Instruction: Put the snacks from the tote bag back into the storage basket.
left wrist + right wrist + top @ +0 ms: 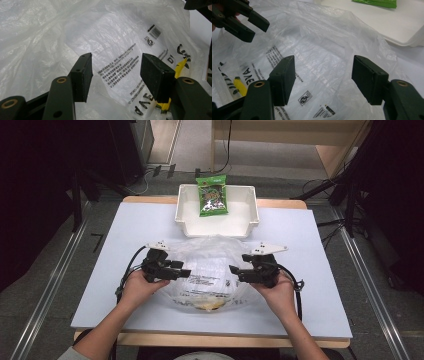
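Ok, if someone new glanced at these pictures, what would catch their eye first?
Probably the big crumpled clear plastic bag with printed text, lying mid-table between the two hand-held tools. The left gripper and right gripper hover over it from either side, jaws open and facing each other. Next, the bright green snack packet in the white tray at the far edge.

I see the big clear plastic bag (212,270) puffed up between my left tongs (186,271) and right tongs (233,270), blocking the middle. Behind it the white tray (185,212) with the green snack packet (212,195) blocks the far edge. The surface (125,235) is bare on both sides.
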Motion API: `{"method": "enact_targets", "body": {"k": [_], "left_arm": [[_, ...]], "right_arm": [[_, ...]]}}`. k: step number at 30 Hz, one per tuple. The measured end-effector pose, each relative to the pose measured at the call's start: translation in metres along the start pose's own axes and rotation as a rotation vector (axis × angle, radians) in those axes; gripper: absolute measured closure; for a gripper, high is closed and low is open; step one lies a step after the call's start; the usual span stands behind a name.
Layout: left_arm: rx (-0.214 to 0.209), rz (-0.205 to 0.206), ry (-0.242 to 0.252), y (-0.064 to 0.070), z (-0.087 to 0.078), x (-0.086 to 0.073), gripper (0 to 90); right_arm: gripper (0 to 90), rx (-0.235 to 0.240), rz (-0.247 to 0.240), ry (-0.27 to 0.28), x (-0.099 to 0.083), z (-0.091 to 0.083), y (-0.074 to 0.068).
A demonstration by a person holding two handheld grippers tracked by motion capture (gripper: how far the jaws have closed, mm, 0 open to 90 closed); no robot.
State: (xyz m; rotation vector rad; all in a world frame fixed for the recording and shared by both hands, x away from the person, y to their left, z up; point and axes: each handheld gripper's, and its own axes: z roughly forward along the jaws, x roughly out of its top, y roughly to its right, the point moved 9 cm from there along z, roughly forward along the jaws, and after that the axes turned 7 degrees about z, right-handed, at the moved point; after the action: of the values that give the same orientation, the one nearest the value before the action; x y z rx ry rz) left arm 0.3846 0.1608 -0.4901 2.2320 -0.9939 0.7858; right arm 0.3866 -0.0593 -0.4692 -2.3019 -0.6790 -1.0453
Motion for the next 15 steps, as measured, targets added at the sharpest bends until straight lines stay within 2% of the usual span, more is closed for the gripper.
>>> {"method": "enact_targets", "body": {"k": [4,15], "left_arm": [[-0.004,0.01,-0.001,0.0017,-0.0005,0.0001,43.6],[-0.004,0.016,-0.005,0.0018,0.0004,-0.0006,43.4]], "right_arm": [[37.0,0.004,0.008,-0.003,-0.0068,0.0023,0.0003],[37.2,0.005,0.005,-0.018,-0.0113,0.0089,0.0026]]}}
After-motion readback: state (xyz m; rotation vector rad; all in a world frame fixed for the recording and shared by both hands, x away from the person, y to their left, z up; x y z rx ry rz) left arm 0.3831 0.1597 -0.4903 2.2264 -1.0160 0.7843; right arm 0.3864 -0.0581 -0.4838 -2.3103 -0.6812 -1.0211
